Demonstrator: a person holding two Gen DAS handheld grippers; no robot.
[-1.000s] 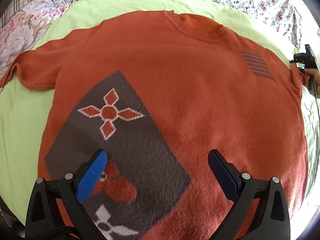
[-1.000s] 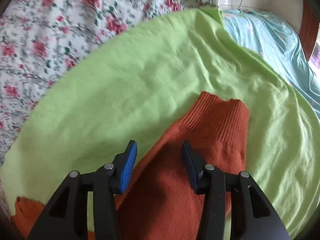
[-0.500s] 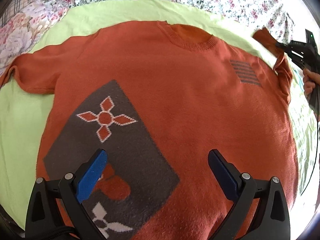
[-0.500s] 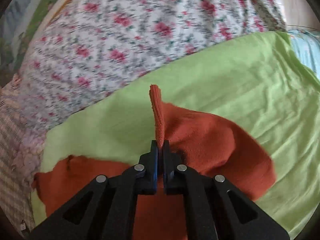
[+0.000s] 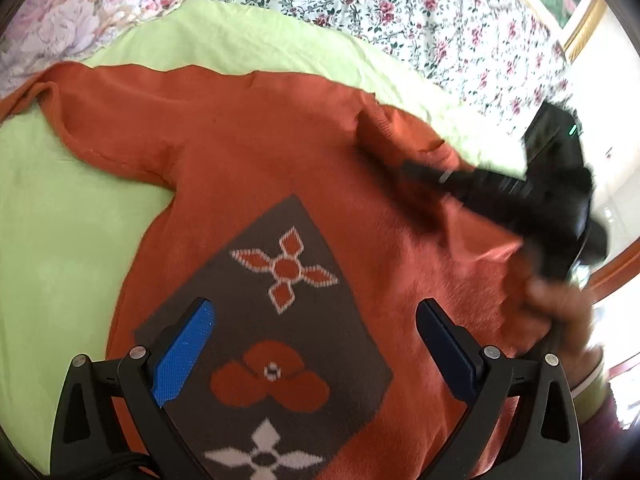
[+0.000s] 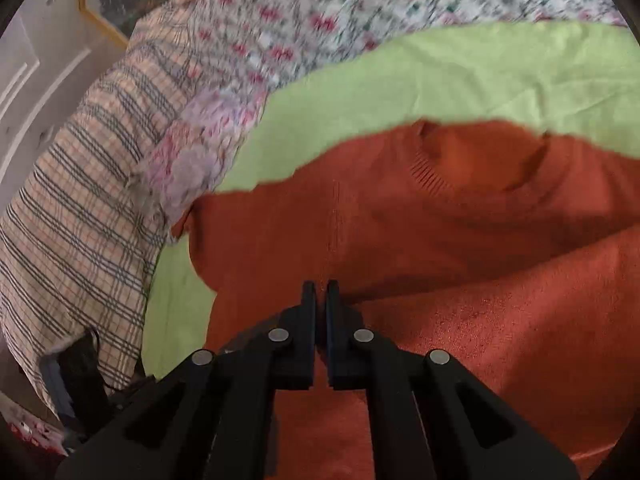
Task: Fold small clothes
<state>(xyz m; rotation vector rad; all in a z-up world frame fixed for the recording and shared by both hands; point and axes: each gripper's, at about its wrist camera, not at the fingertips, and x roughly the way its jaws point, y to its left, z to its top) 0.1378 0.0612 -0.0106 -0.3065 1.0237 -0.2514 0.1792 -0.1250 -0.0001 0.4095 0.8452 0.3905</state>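
- Right gripper (image 6: 321, 292): jaws pinched almost together, and the left wrist view shows it dragging a sleeve (image 5: 476, 236) of the orange sweater (image 5: 248, 152) in across the chest. The cloth between the pads is hidden in its own view, so I take it as gripping the sleeve edge.
- Left gripper (image 5: 316, 344): jaws wide, nothing between them, hovering over the sweater's lower front above the grey patterned panel (image 5: 264, 320).
- The sweater lies face up, spread on a lime-green sheet (image 5: 60, 264), and the far sleeve (image 5: 92, 120) lies straight out to the side.
- Handling, as I judge it: soft, light knit with a fuzzy nap, limp all over. It will drape and trail from any pinch, not slip.
- Best holds look like the thicker ribbed edges: the cuff, the hem, the ribbed collar (image 6: 480, 168).
- Further out: a floral bedspread (image 5: 400, 8) beyond the sheet, a plaid blanket (image 6: 80, 208) to one side, both soft and rumpled.
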